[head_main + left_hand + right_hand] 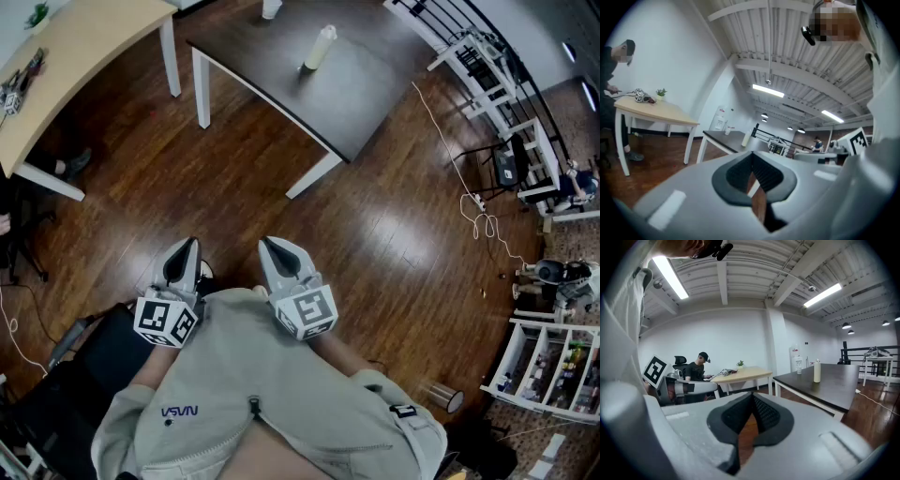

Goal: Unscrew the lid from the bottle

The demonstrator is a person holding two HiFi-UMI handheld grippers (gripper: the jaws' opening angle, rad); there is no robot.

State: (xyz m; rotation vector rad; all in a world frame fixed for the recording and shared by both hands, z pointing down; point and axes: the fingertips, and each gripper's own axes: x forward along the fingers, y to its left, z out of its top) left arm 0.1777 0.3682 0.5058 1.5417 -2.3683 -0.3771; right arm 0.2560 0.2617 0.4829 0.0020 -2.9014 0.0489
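Note:
A cream bottle [320, 47] with its lid on stands upright on the dark table [375, 94] at the far side of the room. It also shows small in the left gripper view as the bottle [746, 138] and in the right gripper view as the bottle [817, 371]. My left gripper [190, 243] and right gripper [265, 242] are held side by side close to my chest, well short of the table. Both are shut with nothing between the jaws, as the left gripper [752, 155] and right gripper [752, 395] show in their own views.
A white cup [271, 8] stands at the dark table's far edge. A light wooden table [75, 66] is at the left, with a seated person [698, 369] by it. A white cable [469, 187], a paper cup [441, 396] and white shelves [553, 366] lie to the right on the wooden floor.

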